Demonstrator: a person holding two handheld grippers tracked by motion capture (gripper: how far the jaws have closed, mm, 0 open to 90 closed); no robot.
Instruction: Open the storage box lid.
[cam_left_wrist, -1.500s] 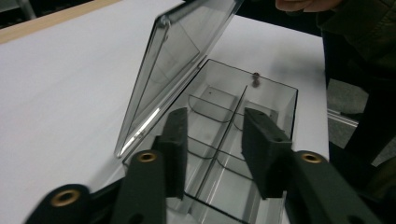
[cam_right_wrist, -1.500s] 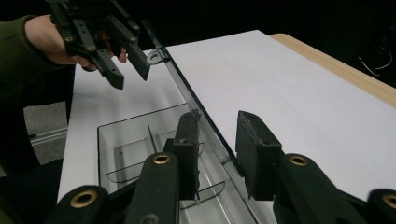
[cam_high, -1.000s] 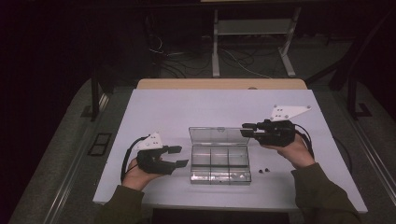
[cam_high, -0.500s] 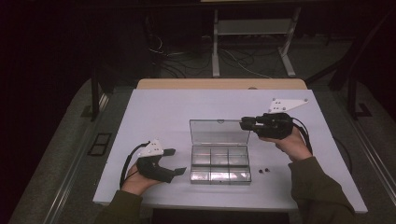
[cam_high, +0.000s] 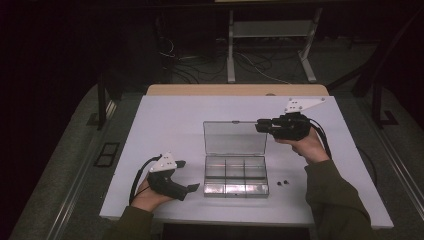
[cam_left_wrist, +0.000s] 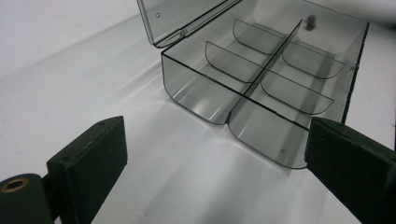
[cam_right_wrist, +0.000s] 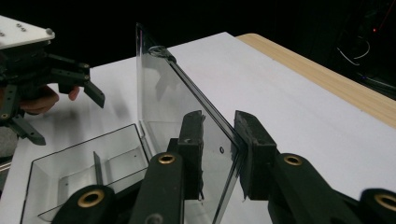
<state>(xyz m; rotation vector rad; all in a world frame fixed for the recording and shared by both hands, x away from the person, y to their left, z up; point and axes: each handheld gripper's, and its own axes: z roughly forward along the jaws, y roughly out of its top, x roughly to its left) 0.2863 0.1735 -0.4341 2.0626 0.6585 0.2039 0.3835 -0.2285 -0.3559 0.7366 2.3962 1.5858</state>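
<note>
A clear plastic compartment box (cam_high: 235, 176) lies at the middle of the white table (cam_high: 165, 125), its lid (cam_high: 234, 137) standing upright. My right gripper (cam_high: 260, 126) is shut on the lid's right edge; in the right gripper view the lid (cam_right_wrist: 182, 102) runs between the pads (cam_right_wrist: 254, 140) of that gripper (cam_right_wrist: 220, 147). My left gripper (cam_high: 189, 176) sits just left of the box. Its jaws have just been opening and now stand wide with nothing between them. Ahead of this gripper (cam_left_wrist: 217, 140) the box (cam_left_wrist: 266, 79) shows several empty compartments.
Two small dark bits (cam_high: 283, 183) lie on the table right of the box; one (cam_left_wrist: 309, 23) shows through the box's far wall. A wooden strip (cam_high: 235, 90) runs along the table's far edge. Beyond it are floor cables and a metal stand (cam_high: 270, 50).
The left gripper's jaws spread apart and it drew slightly back from the box's left side. The right gripper shifted farther away with the lid, raising it more upright.
</note>
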